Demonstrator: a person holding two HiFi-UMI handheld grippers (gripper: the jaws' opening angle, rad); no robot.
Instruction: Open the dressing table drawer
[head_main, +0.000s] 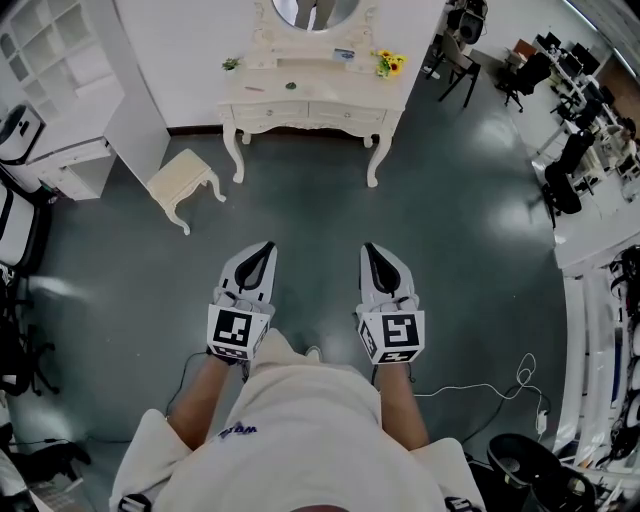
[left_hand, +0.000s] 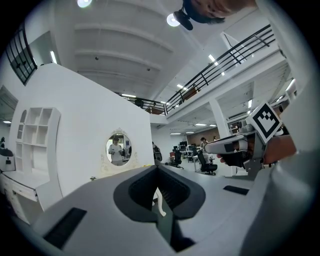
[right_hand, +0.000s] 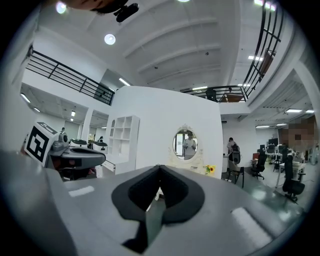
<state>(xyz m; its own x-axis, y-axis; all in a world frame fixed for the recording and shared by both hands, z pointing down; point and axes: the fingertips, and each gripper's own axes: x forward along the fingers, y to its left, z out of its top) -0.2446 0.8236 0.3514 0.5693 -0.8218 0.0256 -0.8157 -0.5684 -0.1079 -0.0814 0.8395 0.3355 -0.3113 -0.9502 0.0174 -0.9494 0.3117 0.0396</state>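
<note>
Nearest, at lower centre, the left gripper (head_main: 262, 250) and right gripper (head_main: 372, 250) sit side by side, jaws together, holding nothing. Well apart, at top centre, the dressing table drawer (head_main: 268, 111) sits closed beneath the white counter (head_main: 300, 86).

Cream dressing table (head_main: 305, 92) on curved legs stands upright, its front drawers (head_main: 272, 110) pushed shut

Cream dressing table (head_main: 300, 112), cream stool (head_main: 183, 178), yellow flowers (head_main: 388, 63), grey-green floor (head_main: 470, 230)
</note>
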